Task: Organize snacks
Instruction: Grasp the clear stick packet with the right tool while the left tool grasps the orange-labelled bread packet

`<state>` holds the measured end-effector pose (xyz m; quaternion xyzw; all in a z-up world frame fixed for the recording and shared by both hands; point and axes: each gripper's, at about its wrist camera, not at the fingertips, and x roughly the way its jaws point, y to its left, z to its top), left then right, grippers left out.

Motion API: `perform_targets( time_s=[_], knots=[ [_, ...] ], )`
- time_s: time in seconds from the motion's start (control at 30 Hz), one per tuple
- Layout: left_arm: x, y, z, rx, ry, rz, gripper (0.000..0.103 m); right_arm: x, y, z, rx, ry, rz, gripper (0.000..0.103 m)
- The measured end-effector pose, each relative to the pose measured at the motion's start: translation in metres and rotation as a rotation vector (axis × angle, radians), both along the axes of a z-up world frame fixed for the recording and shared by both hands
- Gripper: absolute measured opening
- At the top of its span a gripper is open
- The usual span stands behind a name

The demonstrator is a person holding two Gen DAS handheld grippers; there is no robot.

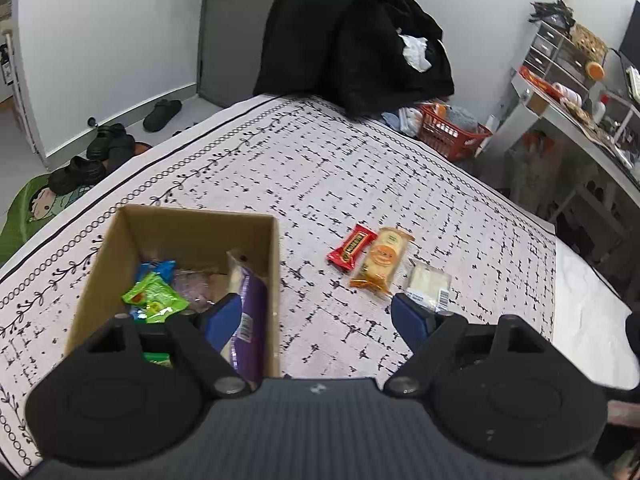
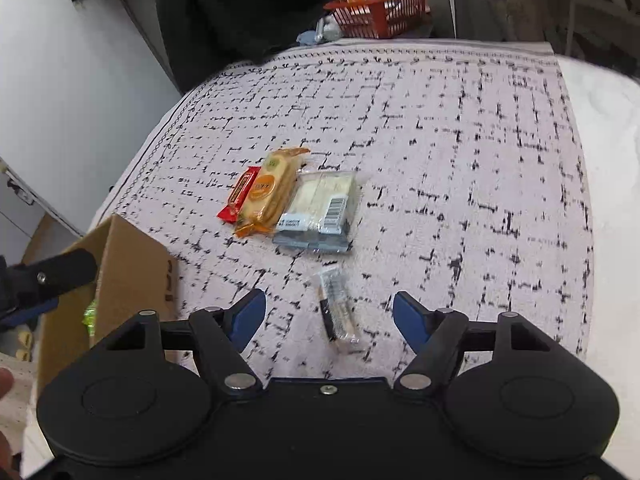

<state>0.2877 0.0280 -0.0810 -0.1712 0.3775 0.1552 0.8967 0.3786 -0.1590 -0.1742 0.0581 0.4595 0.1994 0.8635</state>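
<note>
A cardboard box (image 1: 200,224) stands on the patterned bed cover, holding green snack bags (image 1: 154,298), a blue bag and a purple packet (image 1: 252,320). My left gripper (image 1: 316,316) is open and empty, its left finger over the box's right side. To the right lie a red bar (image 1: 352,248), an orange cracker pack (image 1: 382,260) and a clear white-filled pack (image 1: 428,284). In the right wrist view my right gripper (image 2: 330,316) is open above a small clear-wrapped stick snack (image 2: 338,308), not touching it. The red bar (image 2: 238,196), cracker pack (image 2: 272,192) and clear pack (image 2: 320,208) lie beyond.
The box's corner (image 2: 128,264) shows at left in the right wrist view, with the other gripper's arm (image 2: 52,272) over it. A red basket (image 1: 452,132) and dark clothing (image 1: 352,36) sit past the bed's far edge. Shoes (image 1: 108,144) lie on the floor at left.
</note>
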Motion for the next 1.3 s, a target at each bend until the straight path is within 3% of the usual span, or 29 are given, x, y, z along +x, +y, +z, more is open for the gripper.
perform_targets(
  time_s=[0.13, 0.2, 0.4, 0.87, 1.03, 1.3],
  knots=[
    [0.011, -0.010, -0.005, 0.034, 0.014, -0.043, 0.081, 0.004, 0.010, -0.013, -0.033, 0.010, 0.027, 0.061],
    [0.020, -0.012, -0.010, 0.013, 0.030, -0.062, 0.079, 0.006, 0.014, -0.019, -0.048, 0.021, 0.045, 0.056],
    [0.047, -0.020, -0.017, 0.008, 0.041, -0.093, 0.077, 0.015, 0.019, -0.036, -0.087, 0.057, 0.057, 0.022],
    [0.112, -0.036, -0.049, 0.034, 0.098, -0.152, 0.062, 0.027, -0.023, -0.034, 0.077, 0.019, -0.088, 0.020],
    [0.131, -0.036, -0.070, 0.041, 0.148, -0.150, 0.049, 0.034, -0.031, -0.036, 0.099, 0.001, -0.137, 0.020],
    [0.155, -0.033, -0.092, 0.048, 0.179, -0.135, 0.047, 0.047, -0.030, -0.044, 0.066, -0.006, -0.145, 0.023]
  ],
)
